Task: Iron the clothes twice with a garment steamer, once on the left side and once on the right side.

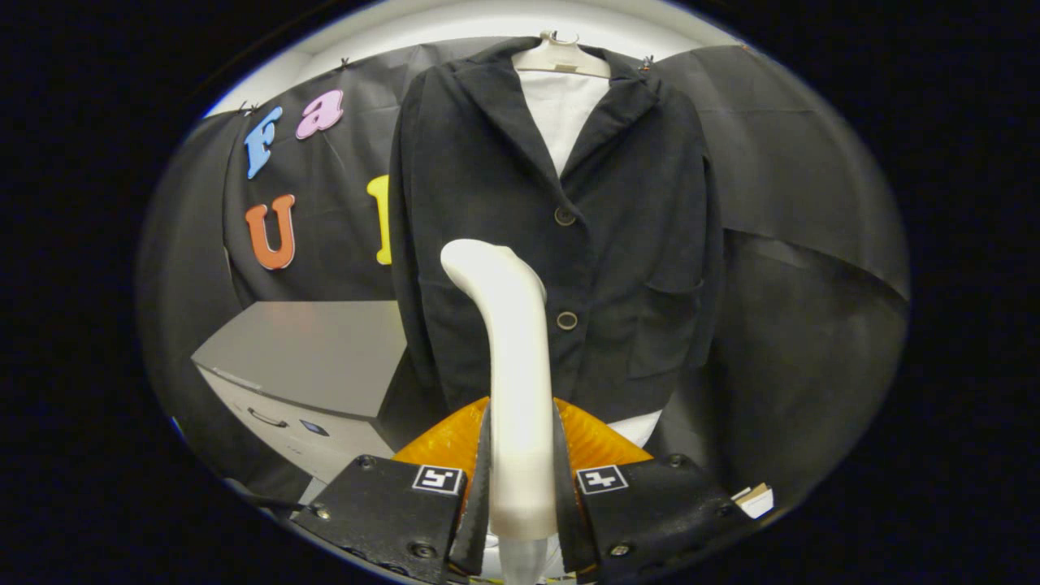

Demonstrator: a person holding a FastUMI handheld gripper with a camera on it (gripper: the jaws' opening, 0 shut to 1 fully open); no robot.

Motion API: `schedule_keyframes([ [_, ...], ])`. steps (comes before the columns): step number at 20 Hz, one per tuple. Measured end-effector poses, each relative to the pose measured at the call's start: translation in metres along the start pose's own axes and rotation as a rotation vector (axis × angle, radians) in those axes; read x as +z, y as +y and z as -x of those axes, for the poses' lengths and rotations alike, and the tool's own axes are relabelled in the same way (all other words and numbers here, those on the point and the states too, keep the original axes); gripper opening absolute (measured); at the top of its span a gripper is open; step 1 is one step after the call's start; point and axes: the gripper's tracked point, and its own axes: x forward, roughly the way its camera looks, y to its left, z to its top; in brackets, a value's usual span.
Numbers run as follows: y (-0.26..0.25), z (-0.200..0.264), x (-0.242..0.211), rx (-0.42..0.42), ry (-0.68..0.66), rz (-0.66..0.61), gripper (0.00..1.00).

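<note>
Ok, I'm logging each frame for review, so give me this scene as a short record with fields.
tool: shut on the garment steamer, both fingers pressing its handle
steamer head: pointing toward the black jacket, over the front panel beside the buttons
contact with jacket: cannot tell
jacket: on a hanger, buttoned, a white garment underneath
beside jacket: grey cabinet

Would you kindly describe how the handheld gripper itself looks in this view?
The gripper has two black, textured blocks fastened with screws, each bearing a square black-and-white marker. Two slim fingers run forward from between the blocks.
</note>
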Motion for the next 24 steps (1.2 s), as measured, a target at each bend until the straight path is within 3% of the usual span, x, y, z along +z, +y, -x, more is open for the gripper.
schedule_keyframes([
  [14,-0.007,-0.025,-0.077,-0.005,0.167,0.0,0.38],
  [24,-0.009,-0.03,-0.103,-0.006,0.232,-0.012,0.38],
])
